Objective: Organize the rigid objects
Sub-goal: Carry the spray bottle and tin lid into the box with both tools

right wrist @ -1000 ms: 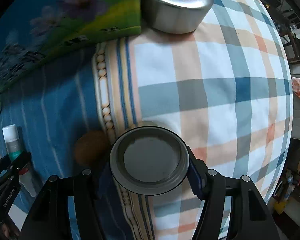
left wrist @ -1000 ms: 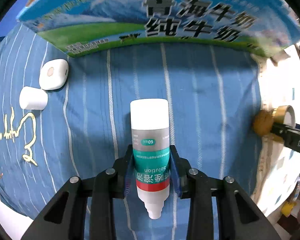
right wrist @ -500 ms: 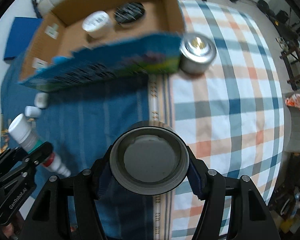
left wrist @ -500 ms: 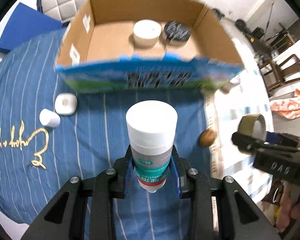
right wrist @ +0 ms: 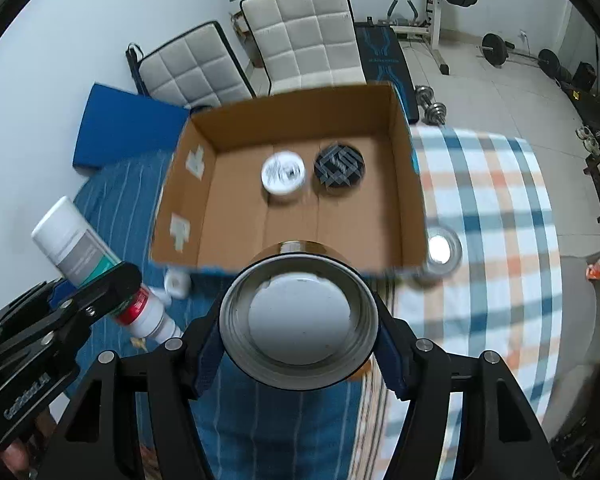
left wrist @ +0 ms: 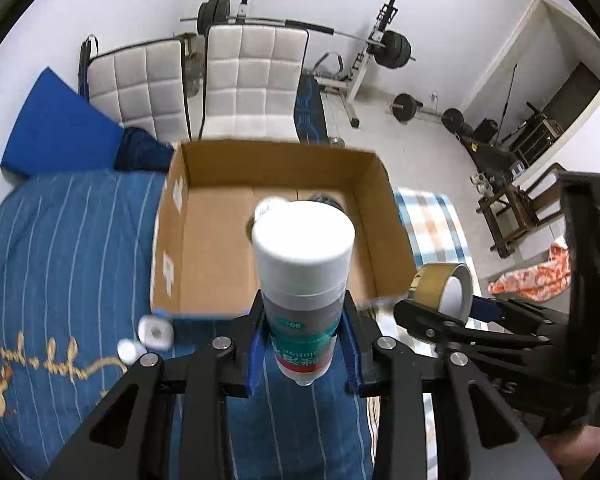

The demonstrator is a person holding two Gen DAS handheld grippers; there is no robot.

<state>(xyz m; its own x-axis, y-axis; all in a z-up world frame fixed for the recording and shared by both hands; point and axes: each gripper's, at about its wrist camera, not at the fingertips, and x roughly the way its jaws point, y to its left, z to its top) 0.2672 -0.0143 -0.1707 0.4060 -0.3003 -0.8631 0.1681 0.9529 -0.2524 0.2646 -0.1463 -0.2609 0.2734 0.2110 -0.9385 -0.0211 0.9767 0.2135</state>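
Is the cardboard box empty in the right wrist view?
No, the cardboard box already holds a white round jar and a dark patterned round container side by side.

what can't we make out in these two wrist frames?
- Left wrist: the white jar and dark item in the cardboard box sit mostly behind the held bottle.
- Left wrist: bottle label too small and foreshortened to read.
- Right wrist: the held round tin hides the box's near wall middle.
- Right wrist: the silver can beside the box is motion-blurred.
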